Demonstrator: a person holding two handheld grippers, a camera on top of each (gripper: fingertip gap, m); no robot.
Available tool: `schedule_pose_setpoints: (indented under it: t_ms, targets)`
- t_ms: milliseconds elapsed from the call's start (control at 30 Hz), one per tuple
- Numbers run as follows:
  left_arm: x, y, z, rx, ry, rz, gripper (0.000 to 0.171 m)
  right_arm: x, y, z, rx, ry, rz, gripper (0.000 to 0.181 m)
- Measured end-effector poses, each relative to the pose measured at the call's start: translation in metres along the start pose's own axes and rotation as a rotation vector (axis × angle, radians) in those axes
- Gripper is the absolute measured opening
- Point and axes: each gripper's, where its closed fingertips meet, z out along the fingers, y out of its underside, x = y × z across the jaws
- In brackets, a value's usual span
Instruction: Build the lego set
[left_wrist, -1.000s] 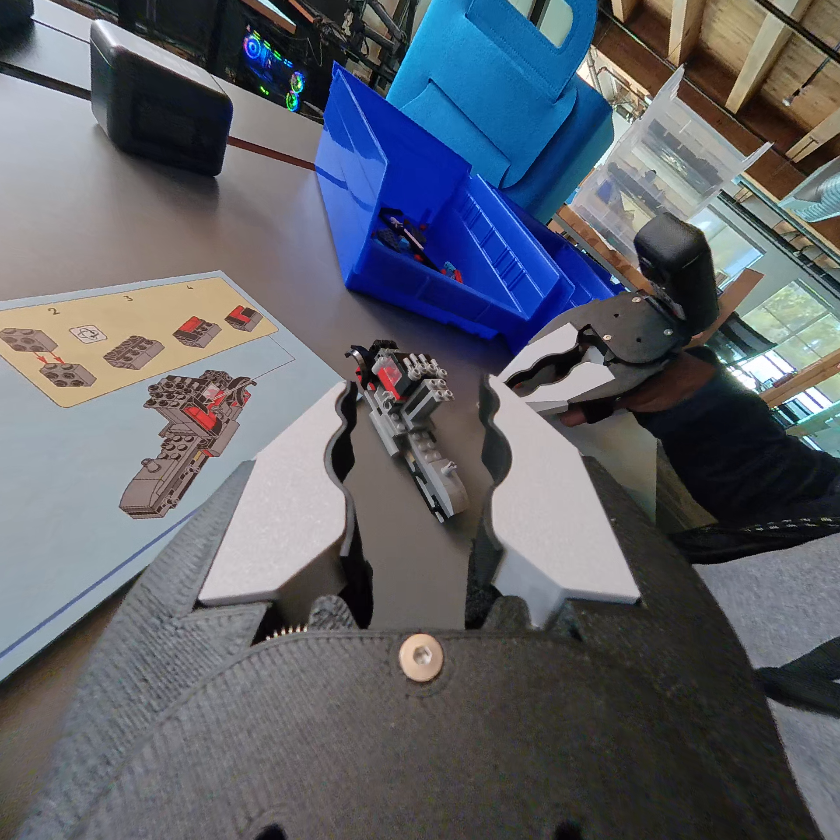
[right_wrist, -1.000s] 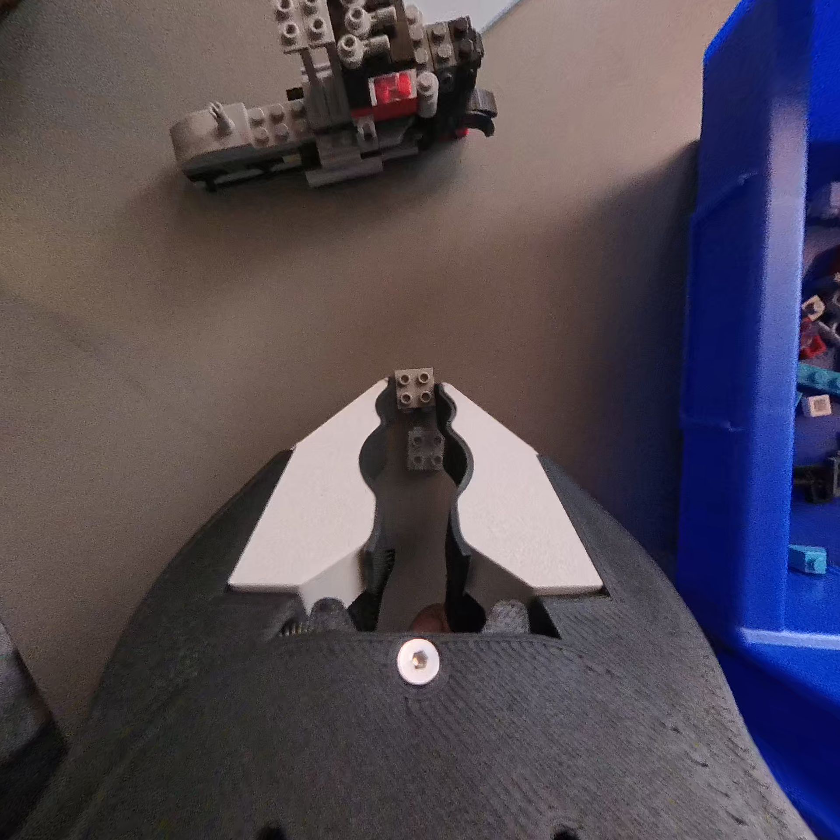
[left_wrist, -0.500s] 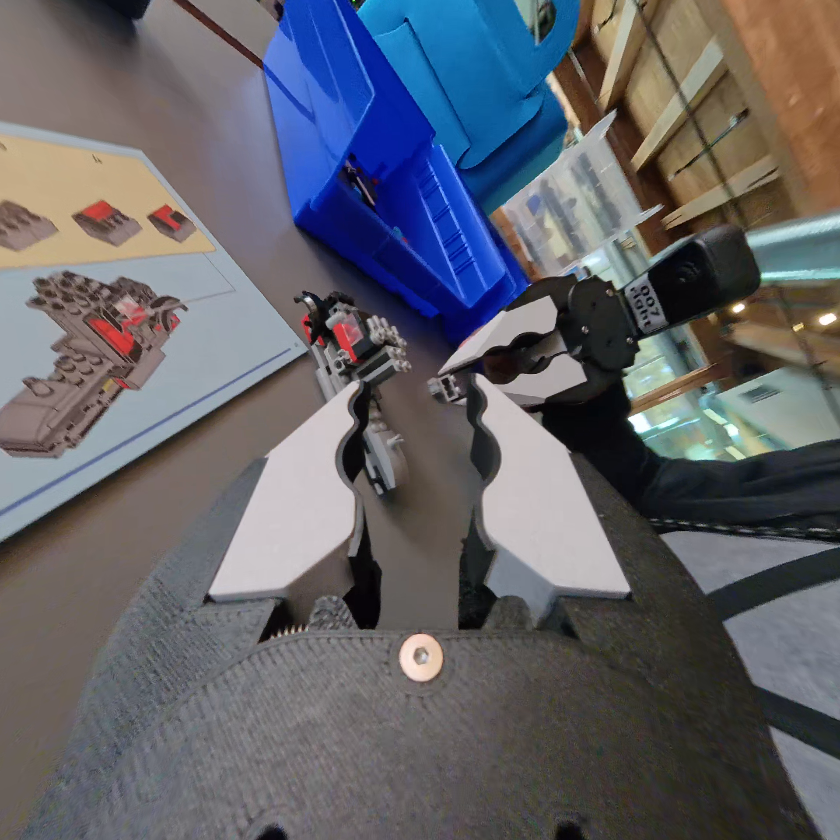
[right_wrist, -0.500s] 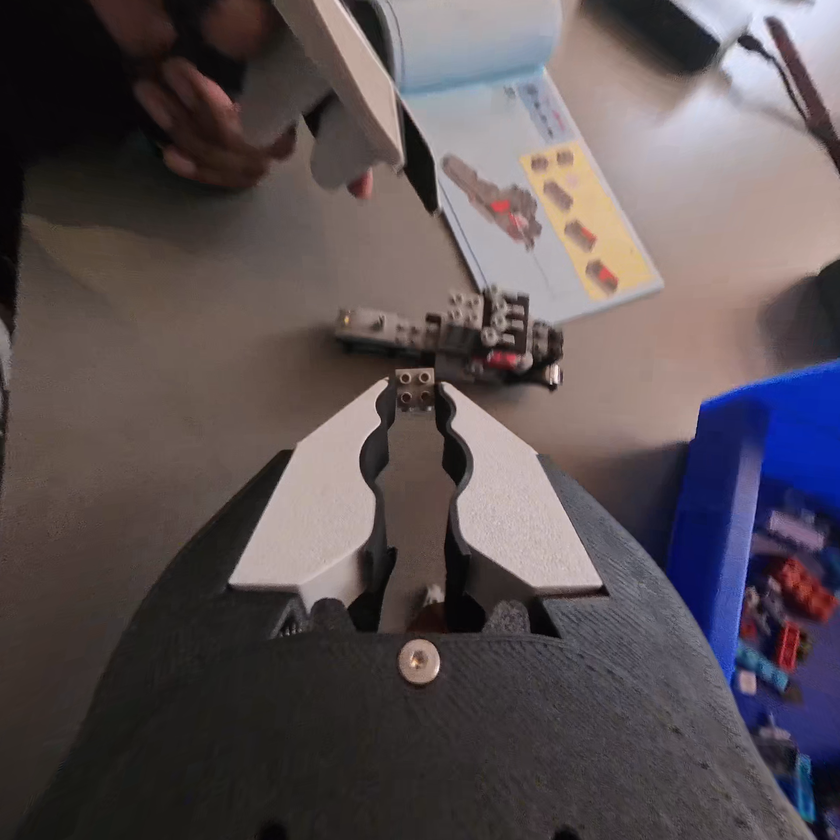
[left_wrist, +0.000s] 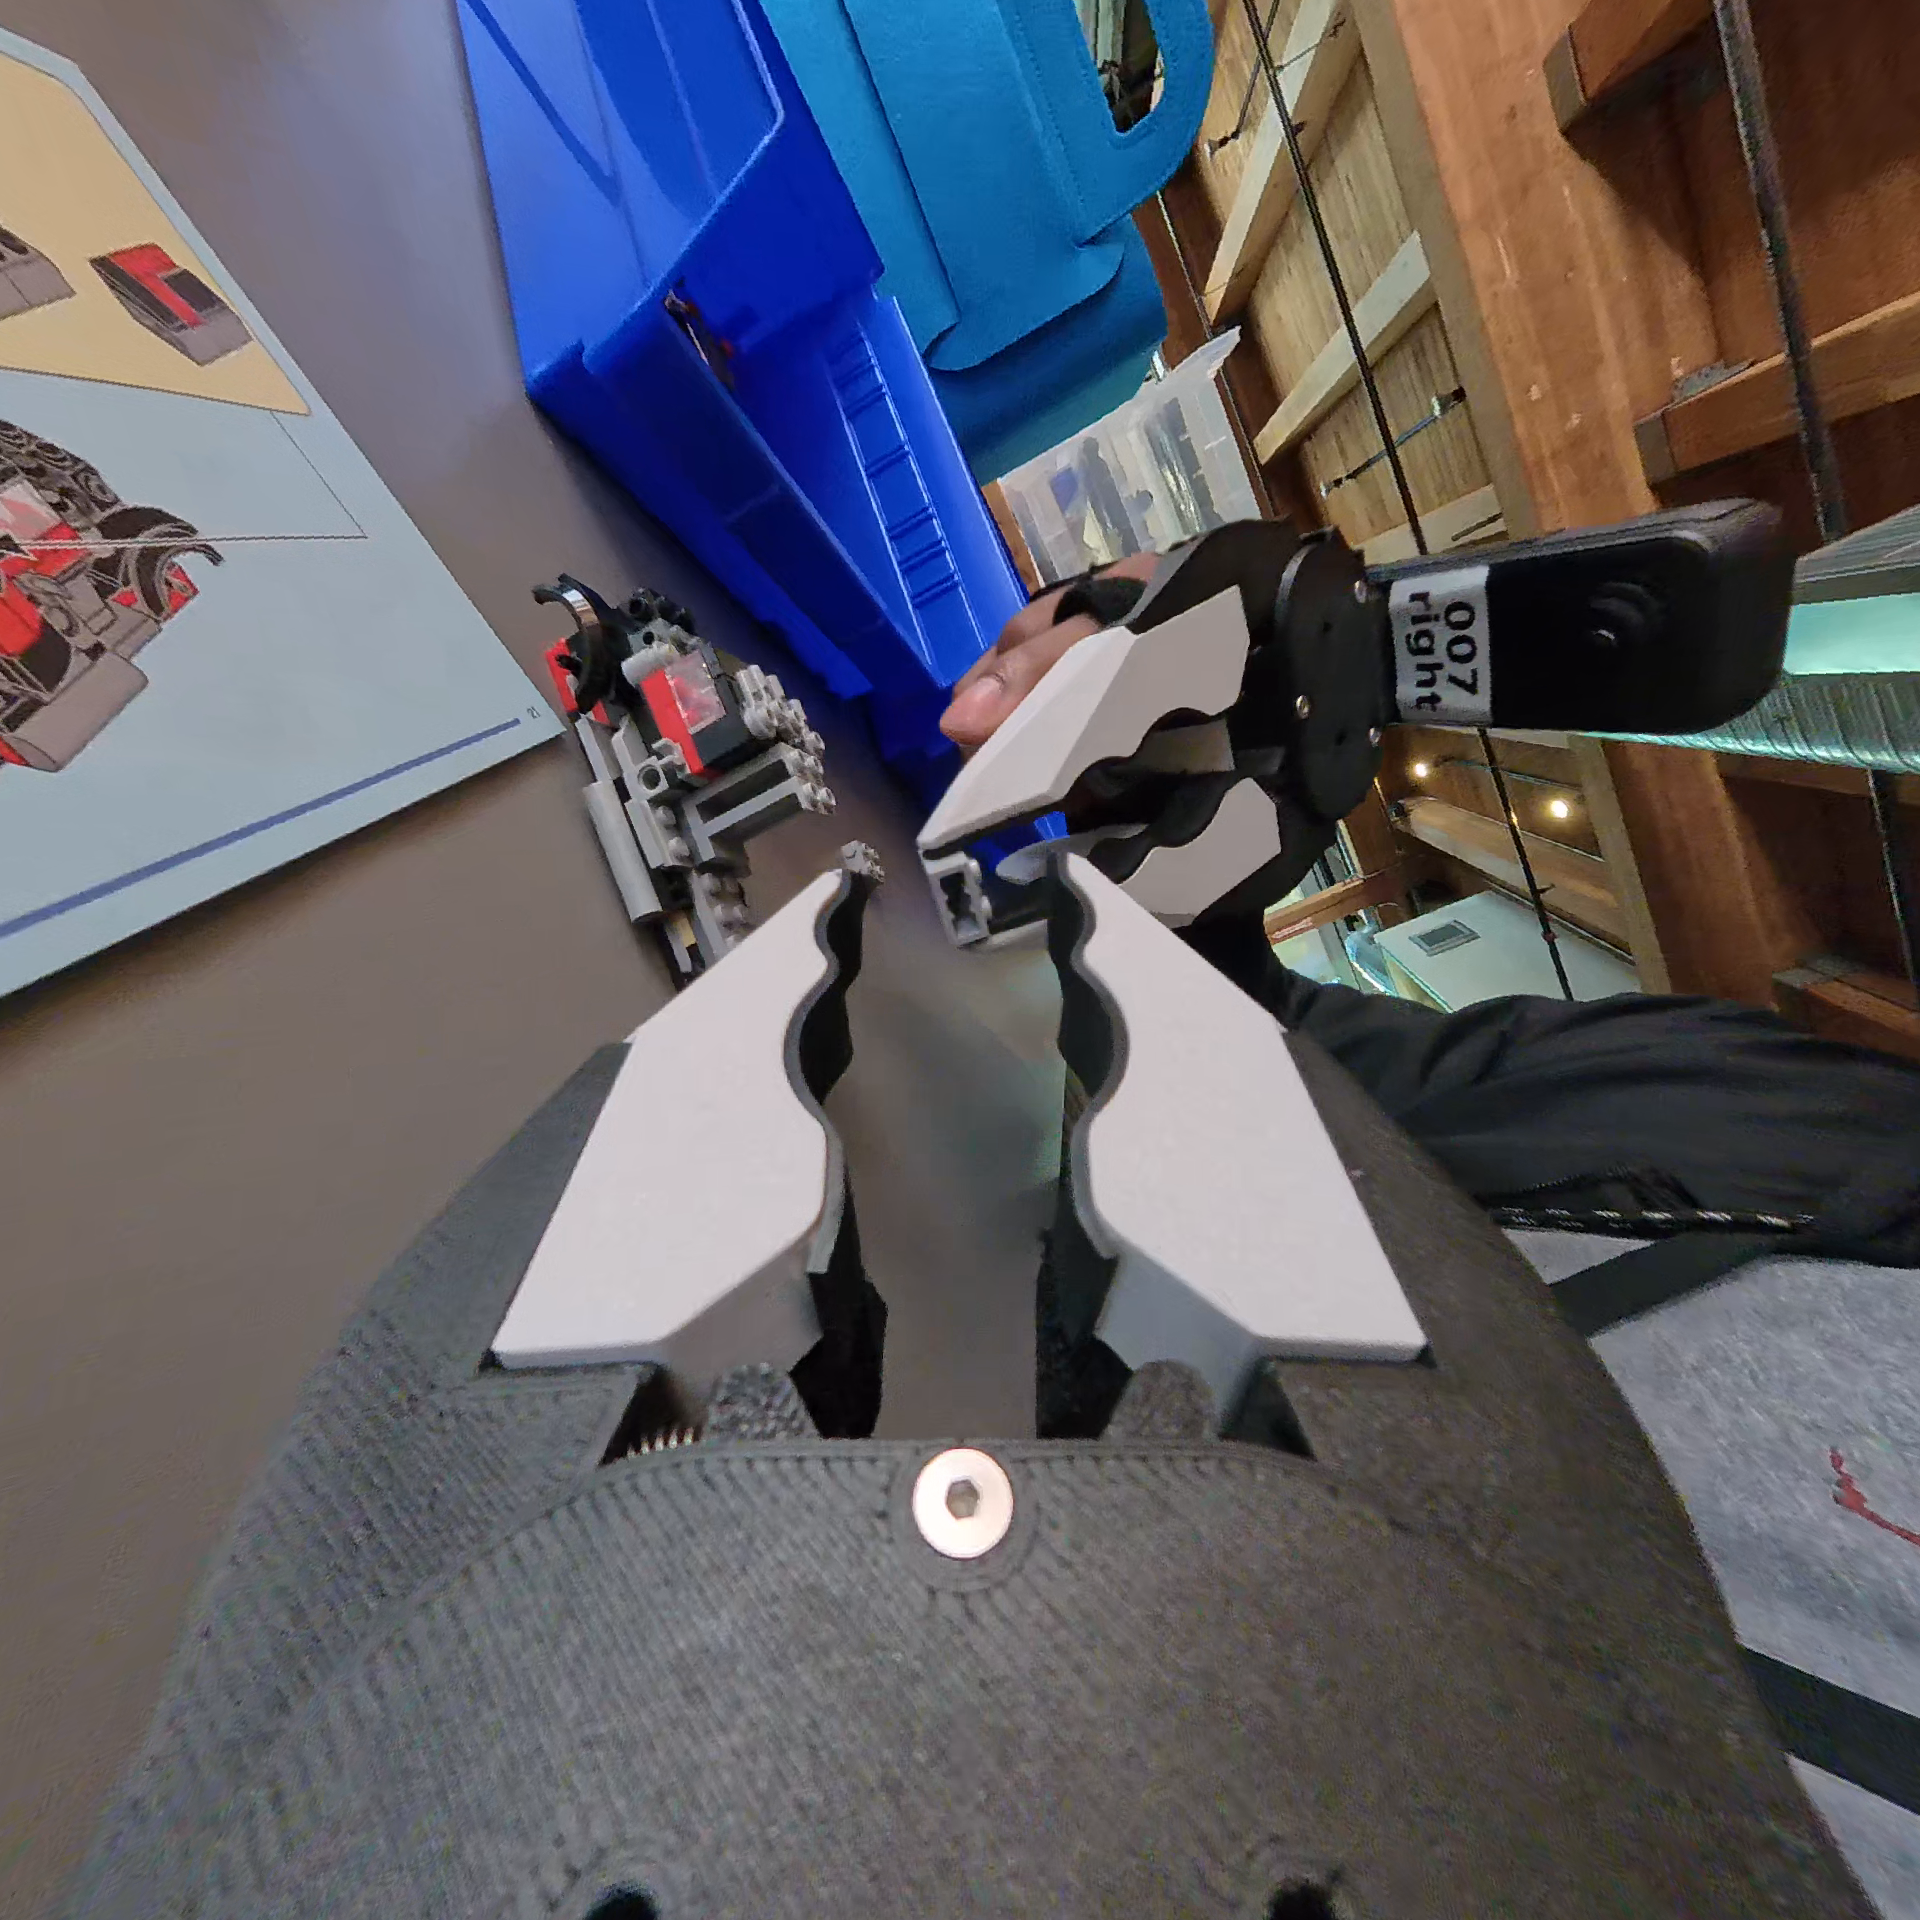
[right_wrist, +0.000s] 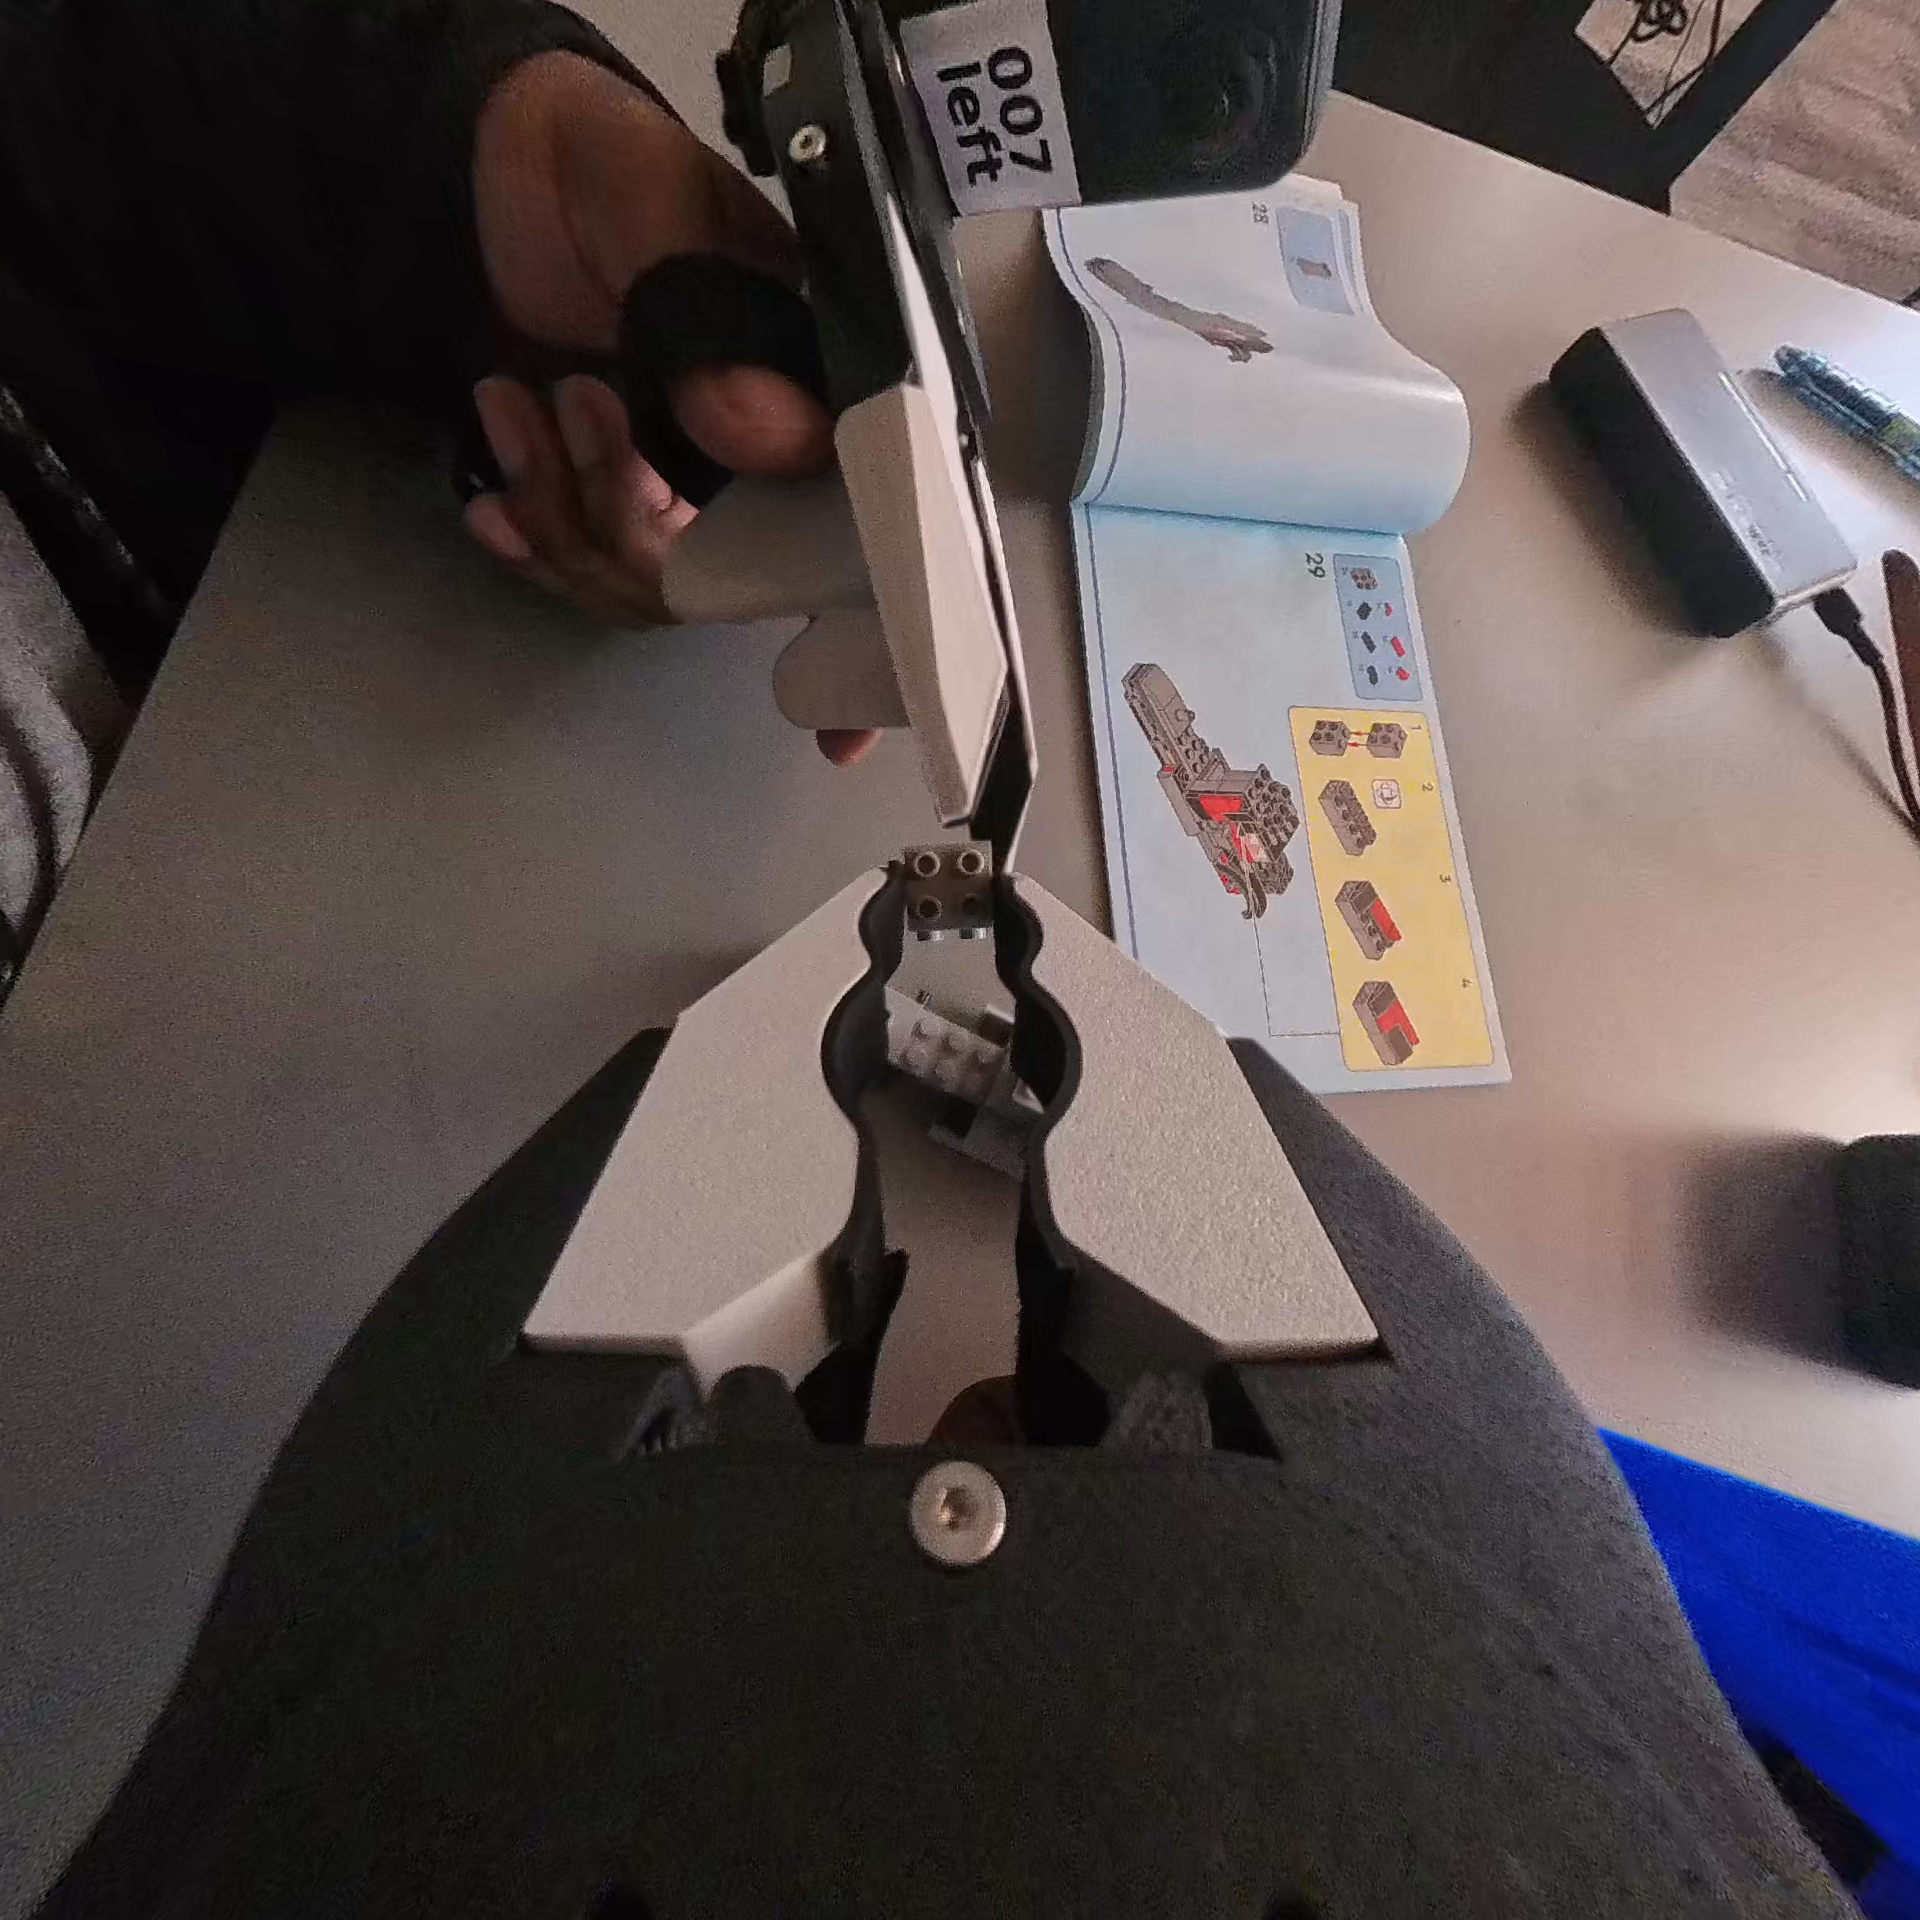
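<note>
The instruction booklet is lying open at the left of the counter. Beside it, the grey-and-red lego model is lying lengthwise, its black hooked end pointing away. The left tool is gaping empty. The right tool is pinching a small grey studded brick; only the right wrist view is showing its studs.
</note>
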Motion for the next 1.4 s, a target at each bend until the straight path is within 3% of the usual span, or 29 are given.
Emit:
schedule_pose_setpoints:
  t_ms: [700, 1100, 1267, 1400]
  targets:
    - [-0.004, 0.005, 0.005, -0.02, -0.03, 0.011, 0.015, 0.002, -0.008, 0.012, -0.026, -0.027, -0.059, 0.018]
    - [0.005, -0.001, 0.002, 0.017, 0.023, 0.029, 0.01, 0.005, -0.016, 0.009, 0.042, 0.012, -0.014, 0.02]
    - [0.006, -0.006, -0.002, 0.054, 0.037, 0.017, 0.01, 0.011, -0.007, -0.003, 0.059, 0.083, 0.087, 0.041]
    - [0.006, -0.009, -0.007, 0.075, 0.049, 0.008, 0.01, 0.003, 0.026, -0.037, 0.019, 0.148, 0.238, 0.05]
